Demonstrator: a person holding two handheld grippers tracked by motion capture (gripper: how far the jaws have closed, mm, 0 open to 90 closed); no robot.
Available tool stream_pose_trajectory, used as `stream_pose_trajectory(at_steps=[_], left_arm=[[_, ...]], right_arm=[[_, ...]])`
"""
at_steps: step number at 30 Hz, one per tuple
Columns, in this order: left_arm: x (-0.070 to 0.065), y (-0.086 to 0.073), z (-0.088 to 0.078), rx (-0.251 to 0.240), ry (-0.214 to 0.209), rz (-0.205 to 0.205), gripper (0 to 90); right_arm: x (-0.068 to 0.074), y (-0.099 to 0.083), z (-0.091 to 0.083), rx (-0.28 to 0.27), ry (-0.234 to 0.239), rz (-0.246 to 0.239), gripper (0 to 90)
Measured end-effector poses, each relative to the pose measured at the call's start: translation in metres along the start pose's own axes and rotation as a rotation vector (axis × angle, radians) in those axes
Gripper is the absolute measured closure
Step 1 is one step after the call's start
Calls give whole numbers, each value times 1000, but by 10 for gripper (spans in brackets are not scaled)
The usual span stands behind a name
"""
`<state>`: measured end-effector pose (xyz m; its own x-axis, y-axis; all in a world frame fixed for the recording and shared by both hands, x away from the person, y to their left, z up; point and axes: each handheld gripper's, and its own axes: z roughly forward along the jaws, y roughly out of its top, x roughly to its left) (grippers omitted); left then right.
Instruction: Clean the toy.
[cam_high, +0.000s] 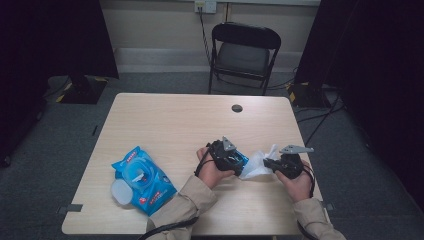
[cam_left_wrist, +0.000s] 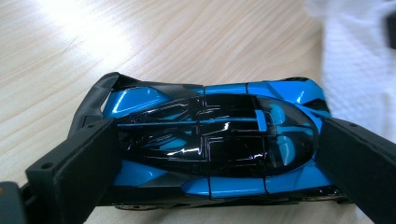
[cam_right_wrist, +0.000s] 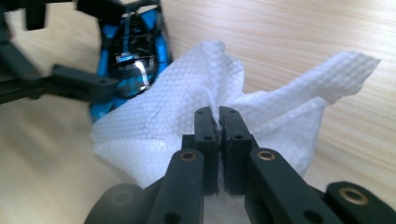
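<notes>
Blue-and-black toy car (cam_left_wrist: 219, 144) sits near the right front of the tabletop (cam_high: 170, 120), clamped lengthwise between my left fingers (cam_left_wrist: 74, 172), one pad on each end. White embossed wipe (cam_right_wrist: 187, 116) lies against the car's nose side; my right fingers (cam_right_wrist: 205, 126) are pressed together on a pinch of it. Well off to the left: open blue wipes pack (cam_high: 142, 180), its round lid (cam_high: 121, 191) flipped out. Folding chair (cam_high: 243, 52) beyond the far edge.
</notes>
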<state>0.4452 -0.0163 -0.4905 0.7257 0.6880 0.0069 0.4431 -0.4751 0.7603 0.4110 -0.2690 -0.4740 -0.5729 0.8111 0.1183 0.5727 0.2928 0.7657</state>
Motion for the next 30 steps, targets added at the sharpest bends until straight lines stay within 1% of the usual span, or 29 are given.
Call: stream_pose_trajectory(at_steps=[3,6,8,11,12,19,26,30], left_arm=[[0,-1,0,-8,-1,-2,0],[0,-1,0,-12,0,0,0],[0,-1,0,-9,1,1,0],[-1,-1,0,-11,1,-3,0],[-1,-1,0,-9,3,1,0],[-1,-1,0,-8,5,7,0],[-1,-1,0,-10,5,3,0],[-1,-1,0,-10,6,4,0]], right_arm=[[0,0,13,18,-6,12,871],[3,-1,24,28,-12,11,871],[5,-2,31,23,2,23,869],[10,-3,37,27,2,13,868],[11,-4,39,25,10,8,868],[13,-7,39,8,18,17,869],[16,-10,36,8,26,-1,868],[18,-13,34,7,33,-4,868]])
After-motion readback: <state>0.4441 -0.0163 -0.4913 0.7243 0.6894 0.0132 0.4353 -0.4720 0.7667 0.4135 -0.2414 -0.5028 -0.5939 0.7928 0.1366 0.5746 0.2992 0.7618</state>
